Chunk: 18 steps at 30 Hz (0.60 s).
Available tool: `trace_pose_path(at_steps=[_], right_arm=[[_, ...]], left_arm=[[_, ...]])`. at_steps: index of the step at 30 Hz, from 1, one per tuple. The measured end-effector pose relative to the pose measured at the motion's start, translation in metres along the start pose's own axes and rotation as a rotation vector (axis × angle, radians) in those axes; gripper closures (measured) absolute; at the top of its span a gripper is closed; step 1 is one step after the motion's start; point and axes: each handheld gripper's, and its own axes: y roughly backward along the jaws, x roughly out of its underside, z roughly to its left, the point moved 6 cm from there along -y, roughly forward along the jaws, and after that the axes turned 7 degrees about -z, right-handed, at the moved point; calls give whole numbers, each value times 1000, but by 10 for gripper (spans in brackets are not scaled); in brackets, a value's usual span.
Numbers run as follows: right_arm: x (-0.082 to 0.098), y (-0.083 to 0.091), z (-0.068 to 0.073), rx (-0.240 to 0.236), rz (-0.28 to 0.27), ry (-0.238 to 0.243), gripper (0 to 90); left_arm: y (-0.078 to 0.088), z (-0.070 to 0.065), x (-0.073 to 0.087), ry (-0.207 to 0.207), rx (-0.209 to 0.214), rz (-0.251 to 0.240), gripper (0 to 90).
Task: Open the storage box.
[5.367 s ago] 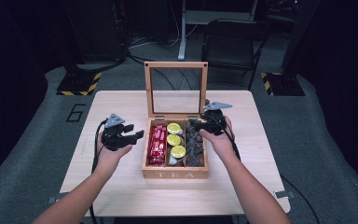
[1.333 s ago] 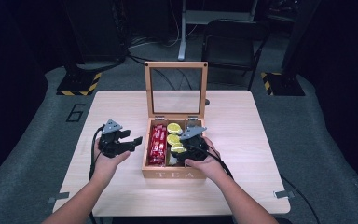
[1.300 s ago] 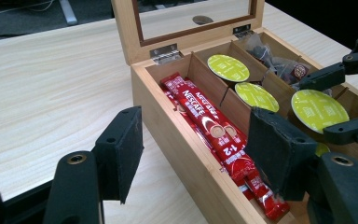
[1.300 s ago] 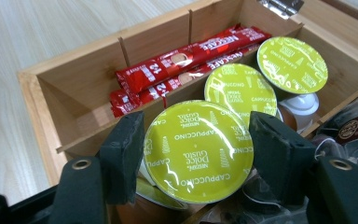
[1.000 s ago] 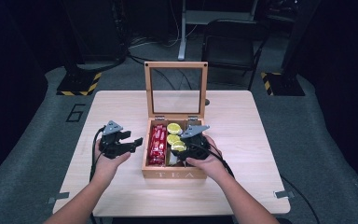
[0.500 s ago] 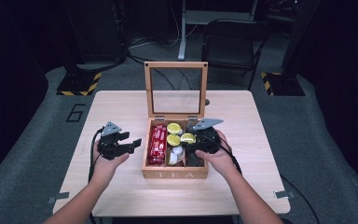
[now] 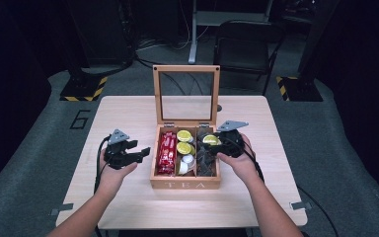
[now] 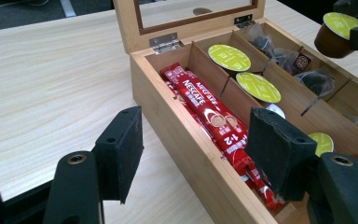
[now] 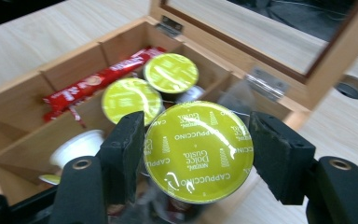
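Right gripper (image 7: 216, 144) shifted right, jaws pinching capsule (image 9: 198, 150) | capsule body hidden | left gripper (image 8: 193, 154) jaws spread

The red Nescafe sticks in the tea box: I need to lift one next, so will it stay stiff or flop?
The red Nescafe sticks look like thin, long foil sachets, so one probably bends if pinched at an end. They likely weigh little. The glossy wrap may slip between the tool's pads; a mid-length pinch seems safer.
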Motion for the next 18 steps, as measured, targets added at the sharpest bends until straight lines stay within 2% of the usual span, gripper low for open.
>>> trace_pose_path(at_steps=[5,12,15,18], right_arm=[[4,5,-15,61,10,5,371],[10,8,-32,103,22,-5,371],[14,9,-40,118,21,-25,371],[19,10,-47,148,32,-31,371]], left_arm=[[1,0,1,1,0,2,363],[-1,-1,3,0,0,7,362],[-1,0,3,0,1,7,362],[0,0,3,1,0,8,362]])
